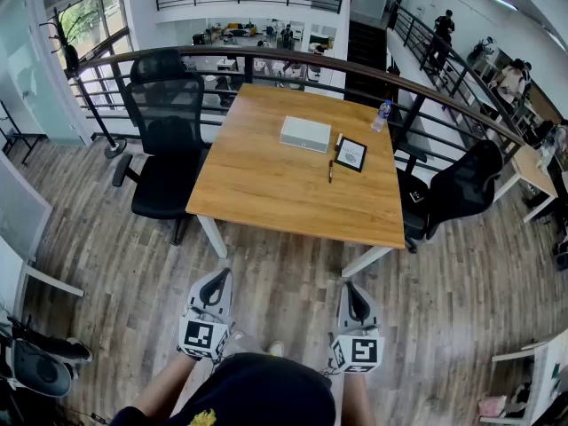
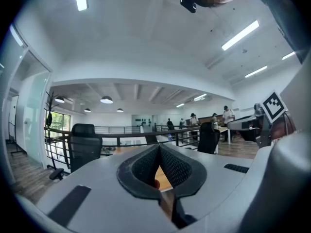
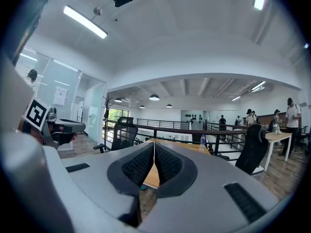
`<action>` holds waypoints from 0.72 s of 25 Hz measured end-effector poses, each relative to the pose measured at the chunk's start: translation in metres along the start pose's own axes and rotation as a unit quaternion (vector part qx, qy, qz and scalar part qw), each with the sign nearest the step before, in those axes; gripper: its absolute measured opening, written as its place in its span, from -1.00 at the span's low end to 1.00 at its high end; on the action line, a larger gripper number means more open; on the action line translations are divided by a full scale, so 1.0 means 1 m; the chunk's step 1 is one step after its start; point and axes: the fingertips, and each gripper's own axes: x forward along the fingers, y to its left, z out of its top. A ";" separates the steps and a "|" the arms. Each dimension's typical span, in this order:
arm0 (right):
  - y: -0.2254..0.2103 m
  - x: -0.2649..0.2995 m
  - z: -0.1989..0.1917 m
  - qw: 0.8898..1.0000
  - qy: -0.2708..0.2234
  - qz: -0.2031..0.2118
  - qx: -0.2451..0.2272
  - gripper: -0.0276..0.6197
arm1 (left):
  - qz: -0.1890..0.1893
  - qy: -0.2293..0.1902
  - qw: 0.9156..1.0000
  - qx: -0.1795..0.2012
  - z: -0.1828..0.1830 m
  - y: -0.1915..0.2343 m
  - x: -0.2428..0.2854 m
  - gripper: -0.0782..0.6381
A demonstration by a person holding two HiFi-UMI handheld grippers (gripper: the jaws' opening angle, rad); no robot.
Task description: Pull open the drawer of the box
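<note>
Left gripper [image 1: 216, 280] hung clenched, empty, short of the table [image 1: 266, 193] | box [image 1: 305, 133] sat untouched toward the table's far edge | right gripper [image 1: 356, 295] clenched, empty too | step: approach; next likely called for reaching across, jaws parted for the drawer.

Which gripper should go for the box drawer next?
Right, narrowly: the right gripper lines up nearer the box than the left gripper. Both are shut, empty and short of the table.
</note>
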 end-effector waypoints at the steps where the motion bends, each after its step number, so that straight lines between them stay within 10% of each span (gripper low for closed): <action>1: 0.001 -0.002 0.001 1.000 0.001 0.000 -0.001 -0.91 | 0.011 -0.016 1.000 0.016 0.009 0.000 -0.002 -0.76; 5: 0.002 -0.006 0.008 1.000 0.001 0.004 0.002 -0.91 | 0.015 -0.051 0.997 0.060 0.032 -0.010 -0.007 -0.76; 18: -0.003 -0.008 0.011 1.000 0.013 0.018 -0.004 -0.91 | -0.012 -0.037 0.999 0.021 0.041 -0.023 0.011 -0.76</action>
